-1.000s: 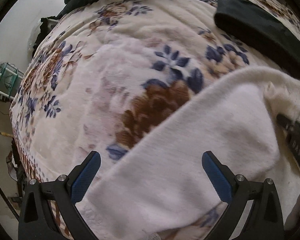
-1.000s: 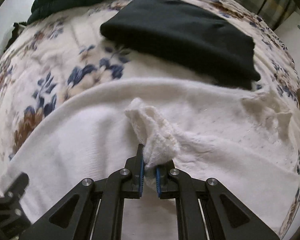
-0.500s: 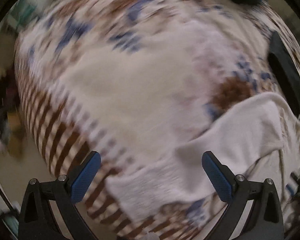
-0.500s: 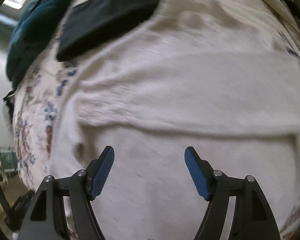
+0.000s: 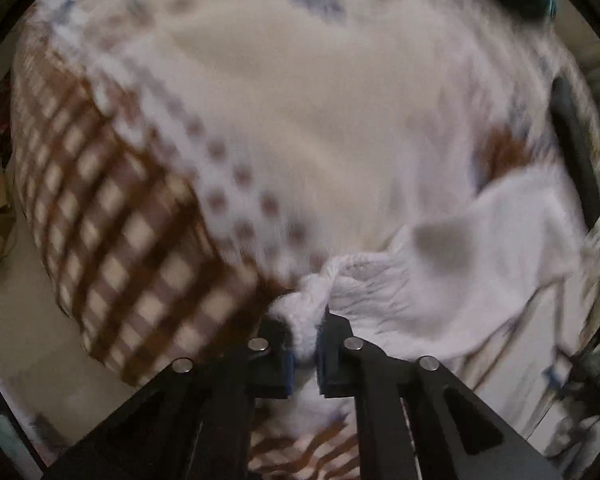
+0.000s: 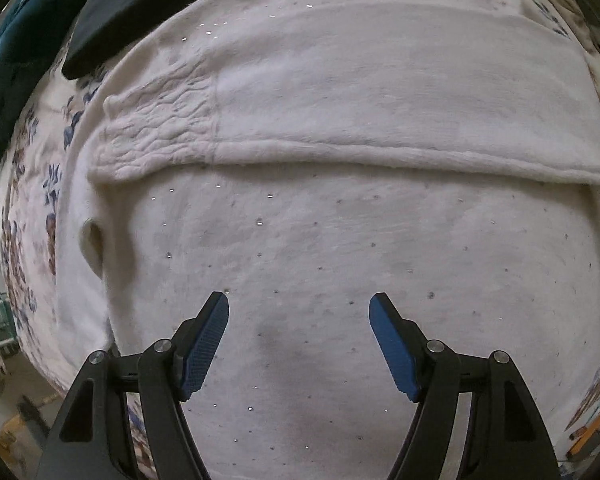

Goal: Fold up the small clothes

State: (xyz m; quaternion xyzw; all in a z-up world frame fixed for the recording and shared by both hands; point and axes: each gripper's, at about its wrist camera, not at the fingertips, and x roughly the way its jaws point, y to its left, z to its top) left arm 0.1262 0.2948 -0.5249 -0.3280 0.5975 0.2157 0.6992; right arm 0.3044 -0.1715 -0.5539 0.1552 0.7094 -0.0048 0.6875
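A fuzzy white garment [image 6: 340, 240] lies spread on the bed, dotted with tiny sparkles. One sleeve [image 6: 340, 120] is folded across its body, ribbed cuff to the left. My right gripper [image 6: 299, 308] stands open just above the body, nothing between its blue pads. In the blurred left wrist view, my left gripper [image 5: 305, 344] is shut on a bunched end of the white garment [image 5: 480, 280], which trails off to the right. Below it lies the brown checked edge of the blanket [image 5: 120, 220].
A folded black garment [image 6: 140, 4] lies at the far left of the bed, with a dark teal blanket [image 6: 16, 48] beyond it. The floral blanket [image 6: 32, 200] shows at the left. The bed's edge and floor [image 5: 20, 312] are at lower left.
My right gripper let go of the bunched white fabric and opened, then shifted over the garment's body. My left gripper swung toward the bed's edge and shut on an end of the garment.
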